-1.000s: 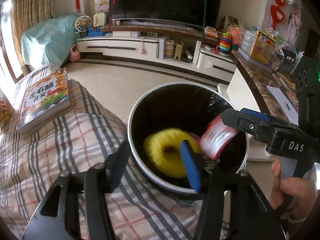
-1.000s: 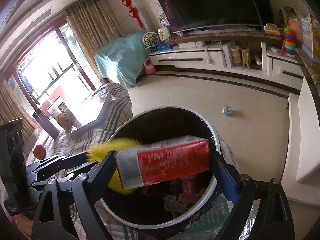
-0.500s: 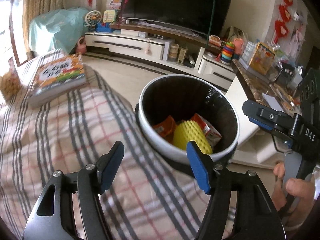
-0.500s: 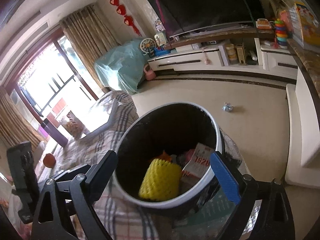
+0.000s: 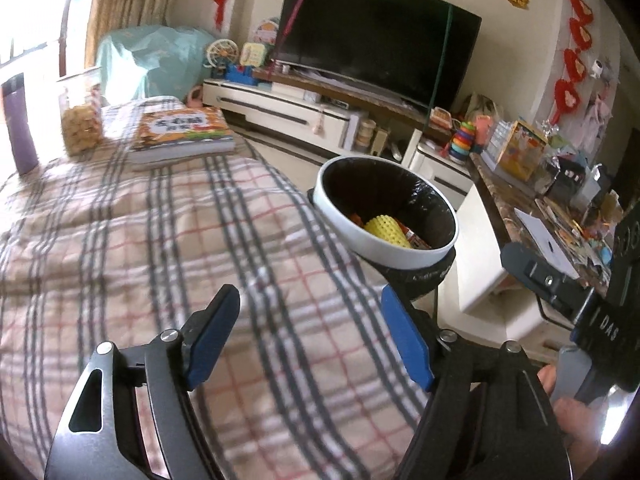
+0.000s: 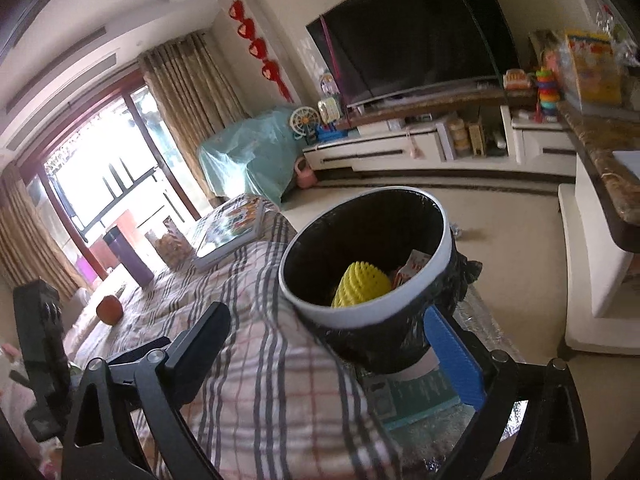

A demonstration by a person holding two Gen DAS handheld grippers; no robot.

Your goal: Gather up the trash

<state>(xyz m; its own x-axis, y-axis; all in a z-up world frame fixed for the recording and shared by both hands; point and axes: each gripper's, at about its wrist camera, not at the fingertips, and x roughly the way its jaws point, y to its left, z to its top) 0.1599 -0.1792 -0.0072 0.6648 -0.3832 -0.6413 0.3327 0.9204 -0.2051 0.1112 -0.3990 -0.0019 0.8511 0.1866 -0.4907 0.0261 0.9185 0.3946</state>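
Note:
The white-rimmed trash bin (image 5: pixel 384 249) with a black liner stands beside the checked cloth. Inside it lie a yellow foam net (image 5: pixel 387 230) and a red packet (image 5: pixel 416 241). My left gripper (image 5: pixel 310 322) hovers over the cloth, back from the bin. Its jaws are opening and nothing is between its blue pads. In the right wrist view the bin (image 6: pixel 362 317) is just ahead, holding the foam net (image 6: pixel 360 285) and the packet (image 6: pixel 417 263). My right gripper (image 6: pixel 326 342) is empty, its jaws wide and still opening.
A picture book (image 5: pixel 180 133), a snack jar (image 5: pixel 80 121) and a purple bottle (image 5: pixel 20 121) stand on the checked cloth (image 5: pixel 168 248), with an orange fruit (image 6: pixel 109 309) further back. A teal box (image 6: pixel 416 396) lies under the bin. A cluttered counter (image 5: pixel 560 216) runs along the right.
The foam net left my left gripper and the red packet left my right one; both now lie in the bin. Both grippers pulled back from the bin and their jaws widened.

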